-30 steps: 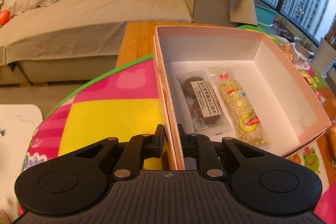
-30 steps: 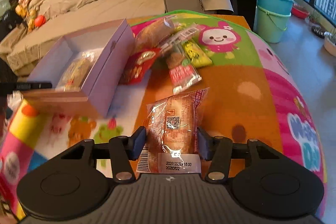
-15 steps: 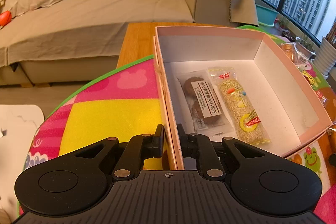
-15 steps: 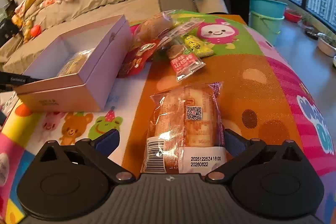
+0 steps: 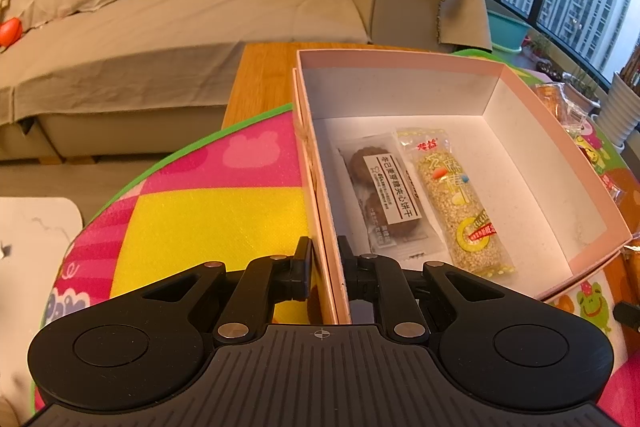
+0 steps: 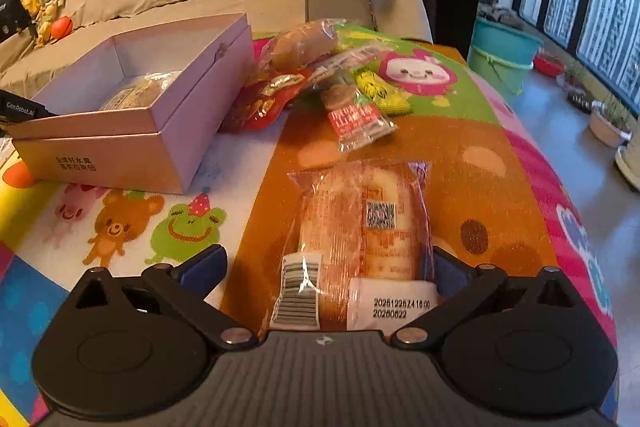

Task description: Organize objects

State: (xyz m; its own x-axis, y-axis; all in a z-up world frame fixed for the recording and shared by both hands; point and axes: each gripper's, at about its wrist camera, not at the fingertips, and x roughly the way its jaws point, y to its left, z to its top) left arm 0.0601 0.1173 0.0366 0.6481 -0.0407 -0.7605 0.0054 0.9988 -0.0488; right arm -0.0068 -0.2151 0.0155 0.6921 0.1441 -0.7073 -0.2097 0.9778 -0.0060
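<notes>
A pink cardboard box stands open on the colourful mat, with a brown biscuit pack and a sesame bar lying inside. My left gripper is shut on the box's near left wall. In the right wrist view the same box sits at the left. A wrapped bread roll lies on the mat between the wide-open fingers of my right gripper, and the pads do not press it.
Several more snack packs are piled beyond the bread, next to the box. A sofa runs along the back with clothes on it. Teal buckets stand on the floor at the right, past the table's edge.
My right gripper has opened wide and let go of the bread roll, which now rests on the mat, and the gripper has sunk a little. The left gripper kept still on the box.
</notes>
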